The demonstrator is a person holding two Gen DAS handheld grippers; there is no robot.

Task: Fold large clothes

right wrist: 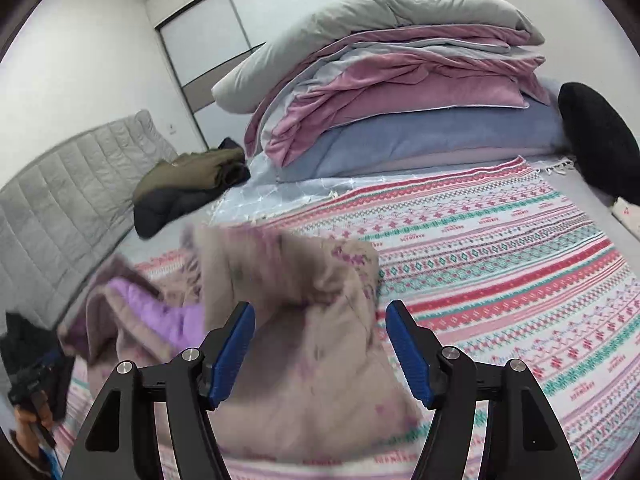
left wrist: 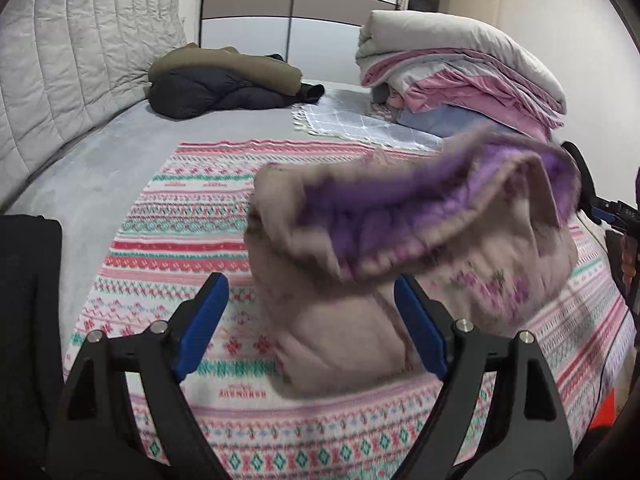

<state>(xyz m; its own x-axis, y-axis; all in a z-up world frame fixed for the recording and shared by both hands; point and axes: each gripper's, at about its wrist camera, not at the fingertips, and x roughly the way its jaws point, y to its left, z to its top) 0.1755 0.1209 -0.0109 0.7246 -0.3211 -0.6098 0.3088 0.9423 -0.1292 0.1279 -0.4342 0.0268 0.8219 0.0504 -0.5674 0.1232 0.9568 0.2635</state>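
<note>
Just one garment (left wrist: 400, 272), two open grippers

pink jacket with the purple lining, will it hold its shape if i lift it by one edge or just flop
Likely flop: the jacket already sags in soft folds between the open left gripper and right gripper. Its quilted padding looks puffy, so probably light for its bulk. Folds may spring open on the blanket.
</note>
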